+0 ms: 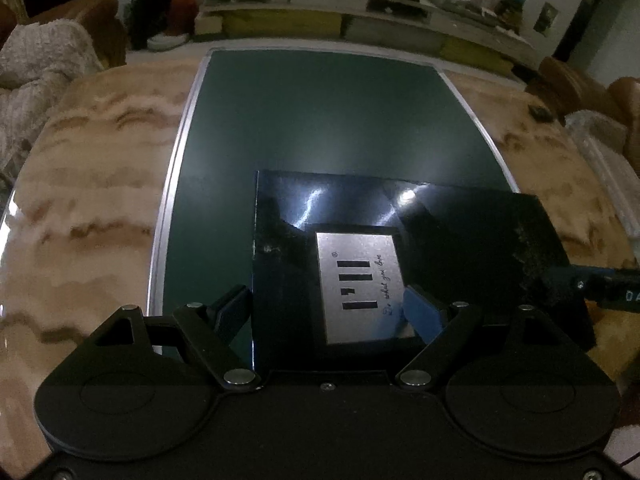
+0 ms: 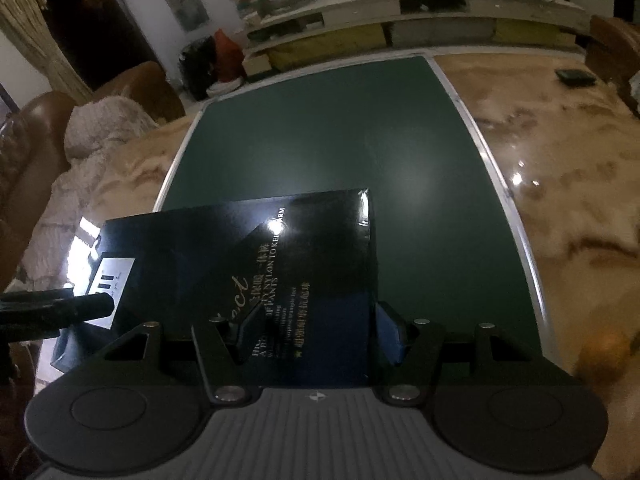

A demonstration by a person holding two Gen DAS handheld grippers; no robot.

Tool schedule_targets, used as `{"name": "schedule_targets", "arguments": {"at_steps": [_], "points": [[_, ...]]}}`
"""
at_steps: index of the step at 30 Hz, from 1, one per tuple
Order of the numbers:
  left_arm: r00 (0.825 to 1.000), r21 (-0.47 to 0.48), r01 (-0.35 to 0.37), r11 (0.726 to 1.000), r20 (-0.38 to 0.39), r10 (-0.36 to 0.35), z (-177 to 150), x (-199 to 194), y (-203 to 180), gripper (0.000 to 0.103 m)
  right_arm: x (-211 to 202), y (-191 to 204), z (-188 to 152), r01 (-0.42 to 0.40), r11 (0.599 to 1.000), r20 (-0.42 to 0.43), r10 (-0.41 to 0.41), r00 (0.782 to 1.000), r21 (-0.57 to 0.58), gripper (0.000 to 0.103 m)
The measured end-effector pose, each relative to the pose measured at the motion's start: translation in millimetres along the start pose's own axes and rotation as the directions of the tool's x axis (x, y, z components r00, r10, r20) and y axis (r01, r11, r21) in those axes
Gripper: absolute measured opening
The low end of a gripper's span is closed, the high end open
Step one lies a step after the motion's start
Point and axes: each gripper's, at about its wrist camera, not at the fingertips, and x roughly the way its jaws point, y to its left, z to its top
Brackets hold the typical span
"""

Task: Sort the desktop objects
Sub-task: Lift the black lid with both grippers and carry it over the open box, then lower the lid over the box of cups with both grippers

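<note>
Both the left gripper point(image 1: 326, 312) and right gripper point(image 2: 316, 332) clamp opposite ends of a glossy black box point(image 2: 280, 264), raised over the green mat's point(image 2: 340, 140) near edge. It looks light, stiff and slippery; edge grips suit it.

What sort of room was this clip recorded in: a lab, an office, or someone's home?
Most likely a home living room. A glossy marble-patterned table carries a green mat, brown leather armchairs stand around it, one draped with a fuzzy throw, and a long, cluttered low cabinet runs along the far wall.
</note>
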Motion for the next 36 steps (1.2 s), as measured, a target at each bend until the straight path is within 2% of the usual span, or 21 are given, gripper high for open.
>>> {"name": "schedule_targets", "arguments": {"at_steps": [9, 13, 14, 15, 16, 17, 18, 19, 20, 22, 24, 25, 29, 32, 34, 36], "points": [[1.0, 0.013, 0.003, 1.0, -0.023, -0.002, -40, -7, -12, 0.082, -13, -4, -42, 0.047, 0.999, -0.013, -0.047, 0.999, -0.015, 0.064], [1.0, 0.011, -0.002, 1.0, -0.019, 0.002, -57, -8, -15, 0.083, -14, -7, -58, 0.05, 0.999, -0.025, -0.05, 0.998, -0.011, 0.064], [1.0, 0.011, 0.002, 1.0, -0.021, -0.002, -61, -8, -15, 0.08, -14, -7, -62, 0.037, 0.999, -0.032, -0.037, 0.999, -0.007, 0.064], [0.999, 0.008, 0.034, 0.999, -0.03, -0.034, -65, -6, -15, 0.074, -13, -8, -65, -0.009, 1.0, -0.056, 0.01, 0.998, 0.01, 0.049], [0.996, -0.006, 0.072, 0.997, -0.052, -0.073, -68, -2, -18, 0.058, -12, -9, -69, -0.055, 0.998, -0.08, 0.057, 0.995, 0.027, 0.035], [0.991, -0.02, 0.11, 0.994, -0.073, -0.111, -71, 1, -20, 0.054, -10, -7, -73, -0.081, 0.996, -0.093, 0.084, 0.992, 0.032, 0.028], [0.986, -0.03, 0.138, 0.99, -0.089, -0.14, -74, 4, -23, 0.054, -10, 1, -77, -0.066, 0.998, -0.086, 0.067, 0.994, 0.007, 0.028], [0.993, 0.0, 0.098, 0.995, -0.068, -0.098, -76, 3, -31, 0.056, -10, 10, -80, -0.052, 0.999, -0.08, 0.05, 0.996, -0.017, 0.028], [0.995, 0.02, 0.089, 0.996, -0.047, -0.088, -77, 1, -37, 0.057, -10, 17, -84, -0.044, 0.998, -0.072, 0.041, 0.997, -0.042, 0.028], [0.996, 0.021, 0.081, 0.996, -0.026, -0.081, -78, -3, -37, 0.058, -15, 28, -88, -0.065, 0.995, -0.056, 0.06, 0.997, -0.077, 0.028], [1.0, 0.034, 0.009, 0.999, -0.001, -0.009, -80, -6, -32, 0.064, -22, 25, -89, -0.093, 0.993, -0.036, 0.091, 0.995, -0.073, 0.028], [1.0, 0.032, -0.002, 0.999, -0.004, 0.002, -81, -5, -27, 0.065, -27, 22, -89, -0.095, 0.992, -0.019, 0.094, 0.995, -0.077, 0.029], [1.0, -0.005, 0.006, 1.0, -0.031, -0.006, -87, -2, -11, 0.071, -38, -17, -88, -0.07, 0.997, 0.022, 0.071, 0.997, -0.034, 0.04], [0.999, -0.028, 0.016, 0.999, -0.033, -0.017, -92, -1, -11, 0.078, -44, -55, -89, 0.016, 1.0, 0.06, -0.016, 0.998, 0.003, 0.059], [0.999, -0.036, 0.04, 0.999, -0.029, -0.041, -96, -3, -19, 0.08, -49, -82, -89, 0.104, 0.995, 0.09, -0.104, 0.99, 0.008, 0.061], [0.998, -0.047, 0.062, 0.997, -0.024, -0.063, -99, -5, -28, 0.086, -54, -115, -89, 0.141, 0.989, 0.086, -0.144, 0.986, 0.041, 0.061]]}}
